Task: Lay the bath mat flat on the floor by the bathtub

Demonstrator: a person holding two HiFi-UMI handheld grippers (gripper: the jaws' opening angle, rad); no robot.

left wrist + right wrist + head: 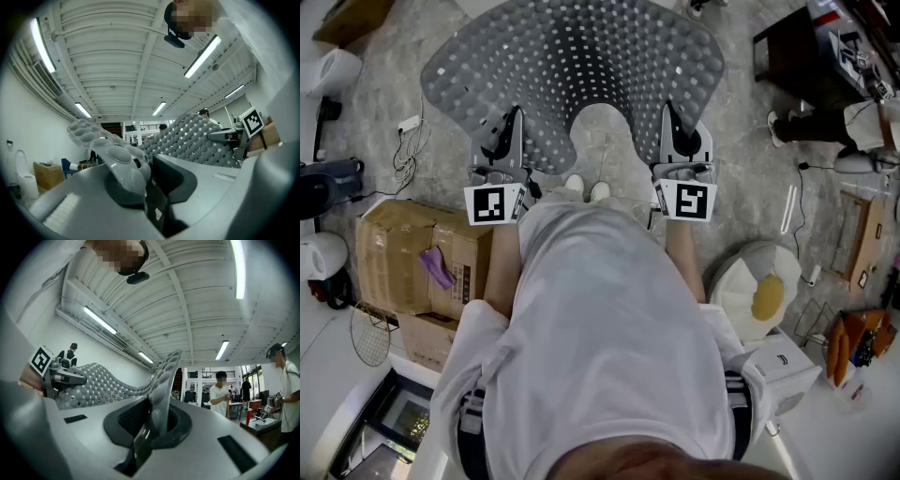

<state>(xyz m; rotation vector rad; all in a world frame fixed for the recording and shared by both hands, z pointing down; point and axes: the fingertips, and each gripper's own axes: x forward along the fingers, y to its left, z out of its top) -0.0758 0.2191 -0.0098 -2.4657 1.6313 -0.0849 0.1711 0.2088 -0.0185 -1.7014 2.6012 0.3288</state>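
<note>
A grey rubber bath mat [581, 66] dotted with holes and bumps hangs spread out in front of me, above the stone floor. My left gripper [512, 127] is shut on its near left edge, and my right gripper [670, 122] is shut on its near right edge. In the left gripper view the bumpy mat edge [119, 154] stands pinched between the jaws of the left gripper [140, 176]. The right gripper view shows the mat edge [161, 380] rising out of the right gripper [150, 420]. The mat sags between the two grips, with a notch at the middle of its near edge.
Cardboard boxes [417, 258] stand at my left, with cables [408, 141] on the floor beyond them. A dark table [797, 56] is at the far right. An egg-shaped cushion [764, 295] and a white box [783, 370] lie at my right. People [220, 397] stand further off.
</note>
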